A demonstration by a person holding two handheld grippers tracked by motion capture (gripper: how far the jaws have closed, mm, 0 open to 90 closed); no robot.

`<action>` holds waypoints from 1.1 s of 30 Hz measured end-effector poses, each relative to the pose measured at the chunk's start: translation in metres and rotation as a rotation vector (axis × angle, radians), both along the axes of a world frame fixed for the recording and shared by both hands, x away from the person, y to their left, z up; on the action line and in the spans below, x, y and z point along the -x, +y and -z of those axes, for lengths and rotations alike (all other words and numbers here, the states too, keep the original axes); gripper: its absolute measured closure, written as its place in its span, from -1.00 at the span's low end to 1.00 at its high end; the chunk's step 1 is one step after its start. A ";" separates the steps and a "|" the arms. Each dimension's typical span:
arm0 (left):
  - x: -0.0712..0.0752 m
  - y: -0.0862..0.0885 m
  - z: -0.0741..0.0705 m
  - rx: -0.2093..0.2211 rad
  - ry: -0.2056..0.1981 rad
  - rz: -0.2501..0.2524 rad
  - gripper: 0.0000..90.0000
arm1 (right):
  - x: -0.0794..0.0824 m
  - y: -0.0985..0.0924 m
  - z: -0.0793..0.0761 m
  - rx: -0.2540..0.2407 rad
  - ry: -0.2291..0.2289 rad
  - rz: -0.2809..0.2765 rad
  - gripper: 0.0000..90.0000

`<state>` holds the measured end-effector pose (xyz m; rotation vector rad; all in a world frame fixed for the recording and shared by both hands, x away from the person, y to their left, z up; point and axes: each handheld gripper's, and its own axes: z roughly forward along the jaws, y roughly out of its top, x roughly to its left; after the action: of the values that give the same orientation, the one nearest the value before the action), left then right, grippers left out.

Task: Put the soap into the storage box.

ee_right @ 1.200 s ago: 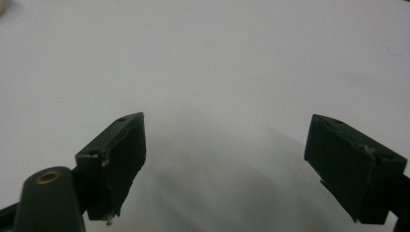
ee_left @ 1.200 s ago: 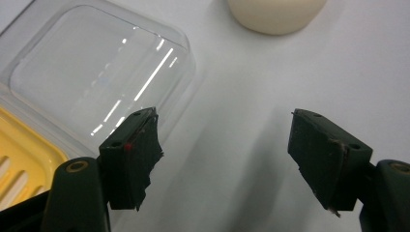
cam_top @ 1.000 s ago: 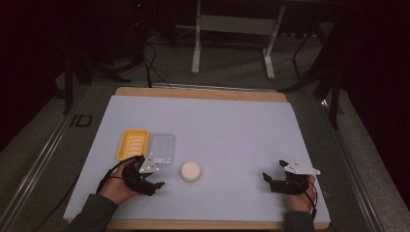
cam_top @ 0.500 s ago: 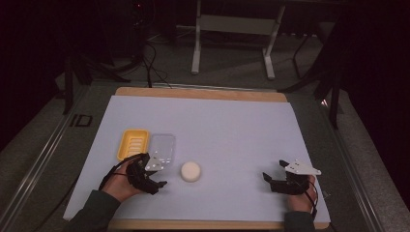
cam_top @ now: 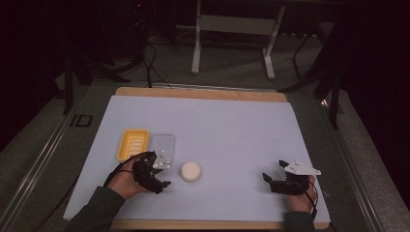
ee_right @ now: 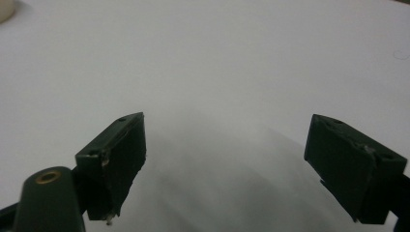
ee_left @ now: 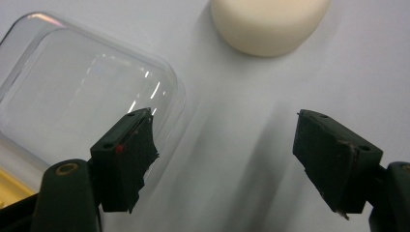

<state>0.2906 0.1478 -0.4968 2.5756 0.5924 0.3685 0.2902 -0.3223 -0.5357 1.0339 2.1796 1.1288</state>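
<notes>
A clear plastic lid (cam_top: 162, 146) lies flat on the white mat beside a yellow tray (cam_top: 132, 144). A round cream-white cake (cam_top: 190, 171) sits just right of them. My left gripper (cam_top: 159, 173) rests at the lid's near edge. In the left gripper view its jaws (ee_left: 225, 125) have just been opening and stand apart over bare mat, with nothing between them. There the lid (ee_left: 82, 96) lies behind the left jaw and the cake (ee_left: 270, 21) is ahead. My right gripper (cam_top: 272, 170) rests at the front right, open (ee_right: 227, 125) over bare mat.
The white mat (cam_top: 232, 121) covers a wooden board (cam_top: 203, 93) on a grey table. A metal stand and cables are on the dark floor beyond the far edge. The cake's edge (ee_right: 5, 9) peeks into the corner of the right gripper view.
My left gripper's jaws have spread apart and the hand has shifted slightly near the lid's edge. The lid, tray, cake and right hand stay where they were.
</notes>
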 end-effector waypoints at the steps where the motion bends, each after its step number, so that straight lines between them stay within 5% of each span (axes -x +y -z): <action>1: 0.000 0.000 0.000 0.000 0.000 0.000 -0.49 | 0.000 0.000 0.000 -0.002 -0.001 -0.001 -0.67; 33: -0.015 -0.027 -0.002 -0.009 0.089 0.012 -0.64 | 0.000 -0.001 0.000 -0.013 -0.005 -0.011 -0.67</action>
<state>0.3056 0.1211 -0.4946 2.6144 0.6083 0.2541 0.2897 -0.3233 -0.5355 1.0254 2.1796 1.1503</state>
